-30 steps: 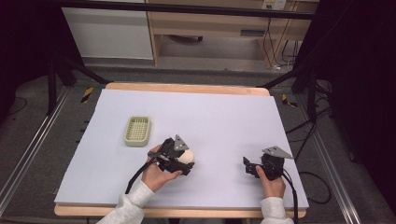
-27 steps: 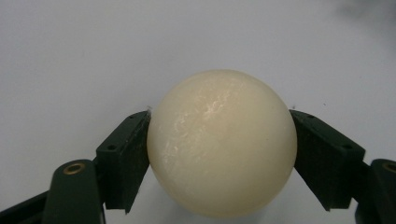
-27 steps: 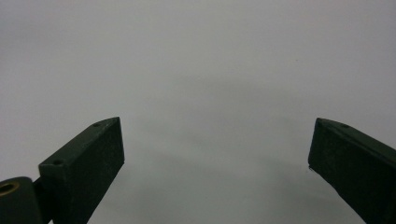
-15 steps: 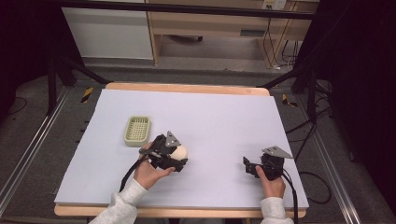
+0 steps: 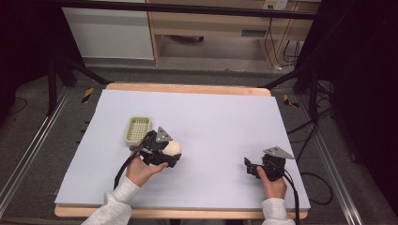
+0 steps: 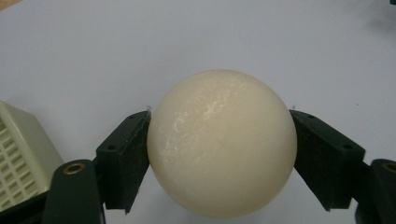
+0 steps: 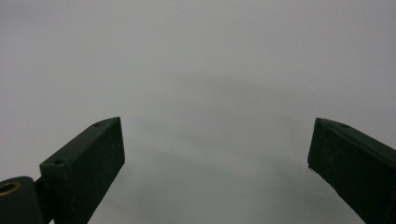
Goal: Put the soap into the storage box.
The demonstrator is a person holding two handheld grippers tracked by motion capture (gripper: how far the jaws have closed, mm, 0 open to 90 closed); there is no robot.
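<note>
A cream-coloured ball (image 6: pixel 222 142) sits clamped between the two black jaws of my left gripper (image 6: pixel 219 140), held just above the white table. From above, the ball (image 5: pixel 173 148) and left gripper (image 5: pixel 174 152) hover right of a small pale green basket (image 5: pixel 137 130), whose corner (image 6: pixel 21 158) shows in the left gripper view. My right gripper (image 5: pixel 247 166) rests low at the right front of the table, jaws wide apart with nothing between them (image 7: pixel 217 154).
The white table sheet (image 5: pixel 216 117) lies on a wooden board. Black frame rails run along both sides, and cables trail off the right edge. A shelf unit stands beyond the far edge.
My left gripper has carried the ball to the left and slightly away from the front edge, closer to the basket. The right gripper has stayed put.
</note>
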